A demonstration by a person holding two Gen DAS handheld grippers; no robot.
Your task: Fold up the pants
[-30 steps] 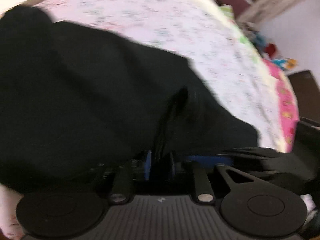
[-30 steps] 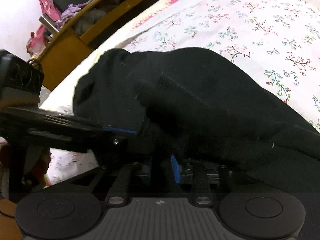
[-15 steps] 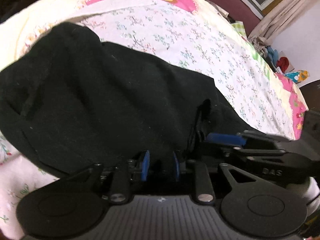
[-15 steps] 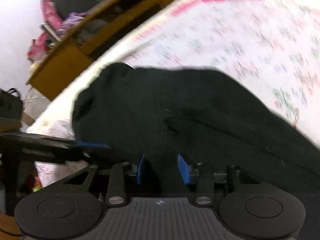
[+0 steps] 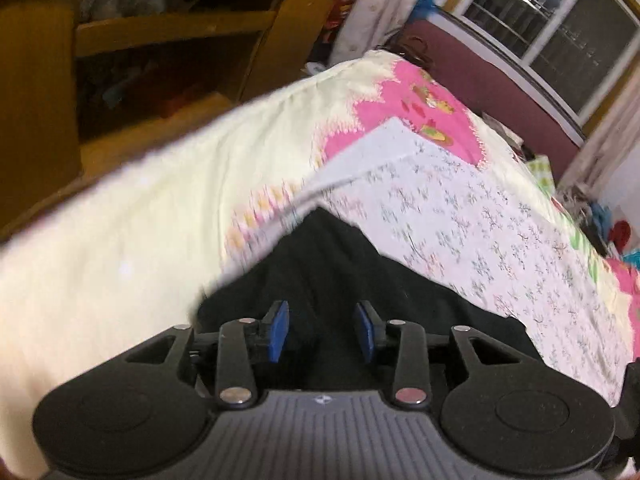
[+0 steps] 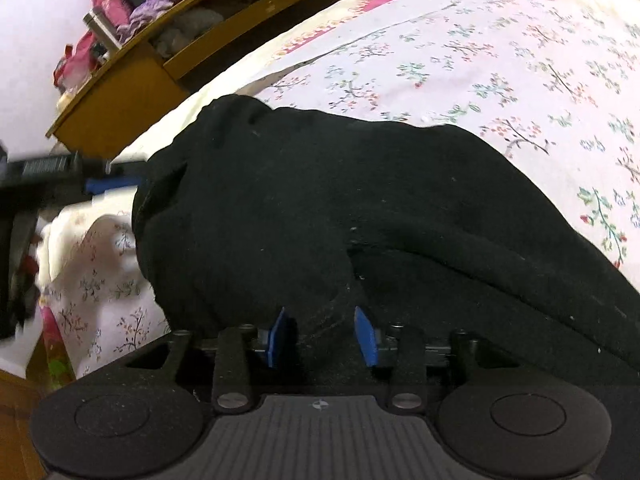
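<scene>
Across the lower middle of both wrist views lie the black pants, bunched in a thick doubled heap on the flowered bed sheet. Our left tool is opening, its blue pads clear of the cloth below them. Our right tool is opening too, with a hump of fabric between the pads that we judge no longer pinched. We expect the pants to be soft, limp and fairly light, sagging wherever unsupported. We would take them by a firm hem or folded edge, one tool at each corner.
</scene>
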